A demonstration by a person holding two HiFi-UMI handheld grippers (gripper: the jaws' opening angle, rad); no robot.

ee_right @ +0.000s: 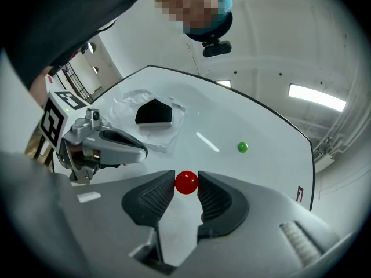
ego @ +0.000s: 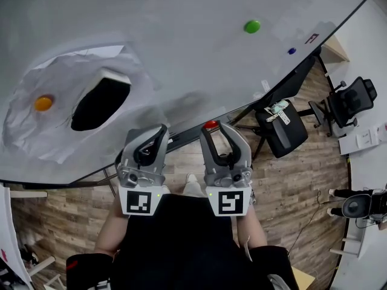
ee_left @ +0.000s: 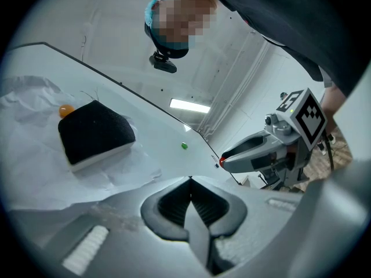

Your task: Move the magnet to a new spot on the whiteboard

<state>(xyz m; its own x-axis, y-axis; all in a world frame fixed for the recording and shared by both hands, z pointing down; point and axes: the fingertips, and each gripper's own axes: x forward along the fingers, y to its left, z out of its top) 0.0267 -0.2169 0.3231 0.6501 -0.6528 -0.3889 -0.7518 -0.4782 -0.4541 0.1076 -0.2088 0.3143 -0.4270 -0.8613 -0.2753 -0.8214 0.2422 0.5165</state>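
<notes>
- At the far left of the whiteboard (ego: 181, 53) I see an orange magnet (ego: 43, 103) sitting on a crumpled paper (ego: 36, 132).
- Just right of it, on the same paper, lies a black eraser (ego: 100, 103) with a pale edge. The paper bunches up around it, and the orange magnet and the eraser sit close together but do not touch.
- My left gripper (ego: 160, 129) is at the near edge of the board, just near of the paper's right end. In its own view the jaws are pressed together tip to tip with nothing between them, and they point toward the eraser and paper.
- Beside it on the right is my right gripper (ee_right: 186, 181). Its two pads are clamped on the red magnet (ee_right: 186, 182), one on each side.
- From the head view that red magnet (ego: 210, 124) is right at the board's near edge, between the gripper tips. I cannot tell whether it touches the board surface.
- Farther right and well up the board, a green magnet (ego: 252, 26) sits alone on bare surface.
- Right of that is a small blue dot (ego: 291, 51), and next to it a red mark (ego: 311, 38) near the board's right edge.
- Past the board on the right, a black chair (ego: 281, 128) stands on the wood floor (ego: 302, 180).
</notes>
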